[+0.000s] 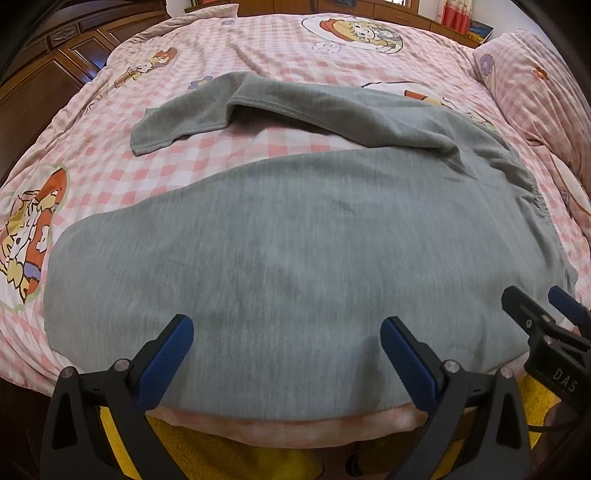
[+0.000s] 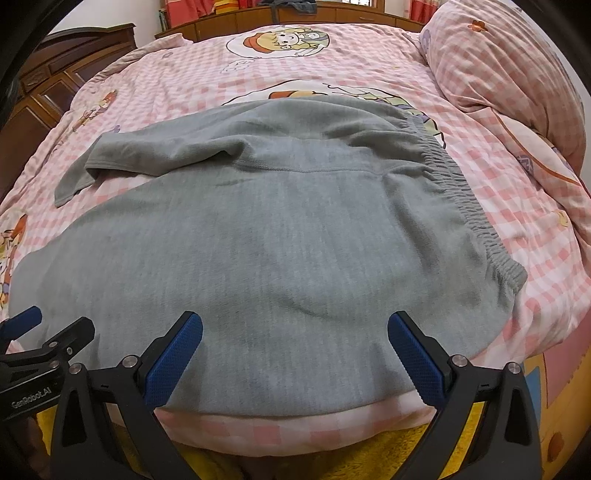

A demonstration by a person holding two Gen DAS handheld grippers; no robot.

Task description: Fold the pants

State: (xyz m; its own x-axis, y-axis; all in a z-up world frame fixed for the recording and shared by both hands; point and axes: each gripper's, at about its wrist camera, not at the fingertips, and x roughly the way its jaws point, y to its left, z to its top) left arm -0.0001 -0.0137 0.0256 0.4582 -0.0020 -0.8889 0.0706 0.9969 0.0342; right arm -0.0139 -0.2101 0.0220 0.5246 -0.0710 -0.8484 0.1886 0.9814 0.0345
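Grey sweatpants (image 1: 280,236) lie spread on a pink checked bed cover (image 1: 92,155). The near leg lies flat along the bed's front edge. The far leg (image 1: 177,122) is rumpled, its cuff pointing left. The elastic waistband (image 2: 469,195) is on the right. My left gripper (image 1: 286,328) is open over the near leg at the front edge, holding nothing. My right gripper (image 2: 295,325) is open over the same leg, nearer the waistband, and holds nothing. Each gripper shows in the other's view: the right one in the left wrist view (image 1: 539,302), the left one in the right wrist view (image 2: 55,325).
A pink checked pillow (image 2: 509,70) and bunched quilt lie at the right. Dark wooden furniture (image 1: 44,74) stands left of the bed, a wooden headboard shelf (image 2: 295,14) beyond it. A yellow fleecy layer (image 1: 221,454) shows below the front edge.
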